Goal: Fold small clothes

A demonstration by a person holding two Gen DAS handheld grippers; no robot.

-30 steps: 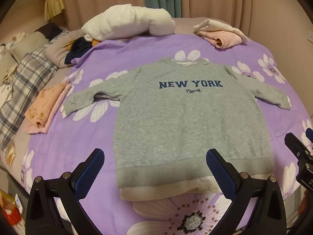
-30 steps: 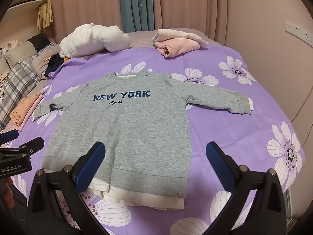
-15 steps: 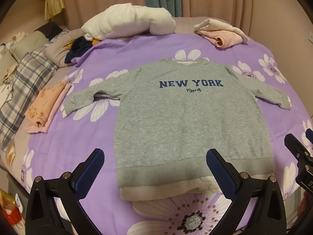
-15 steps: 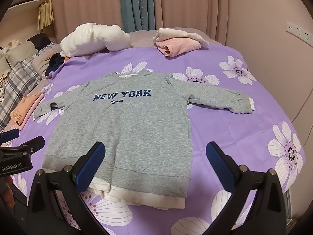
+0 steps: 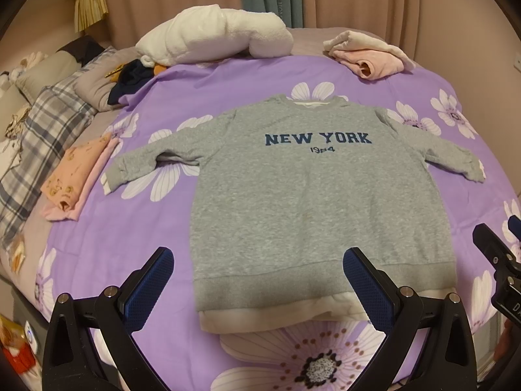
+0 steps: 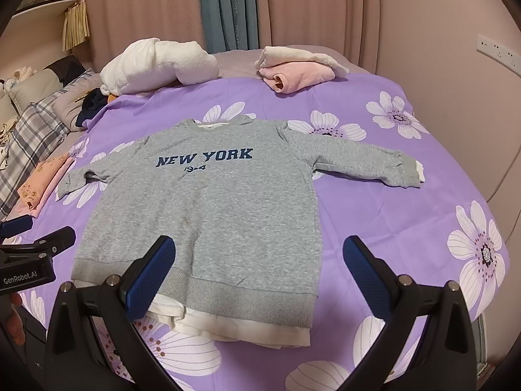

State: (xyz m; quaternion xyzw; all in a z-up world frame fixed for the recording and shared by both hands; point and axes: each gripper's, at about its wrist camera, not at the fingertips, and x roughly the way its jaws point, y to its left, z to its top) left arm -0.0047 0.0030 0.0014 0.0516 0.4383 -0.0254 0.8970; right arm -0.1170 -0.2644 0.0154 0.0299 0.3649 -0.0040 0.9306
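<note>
Both tools (image 5: 259, 275) (image 6: 260, 272) gape wide, their fingers (image 6: 151, 272) hiding part of the sweatshirt (image 5: 319, 195) hem.

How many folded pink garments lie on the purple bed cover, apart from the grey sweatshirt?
2. One folded pink garment lies at the far edge, right of the white pillow; the other, a peach-pink stack, lies beside the sweatshirt's left sleeve. More may be hidden.

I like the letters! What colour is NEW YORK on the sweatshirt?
Dark blue lettering on the grey sweatshirt; clearest in the left wrist view.
</note>
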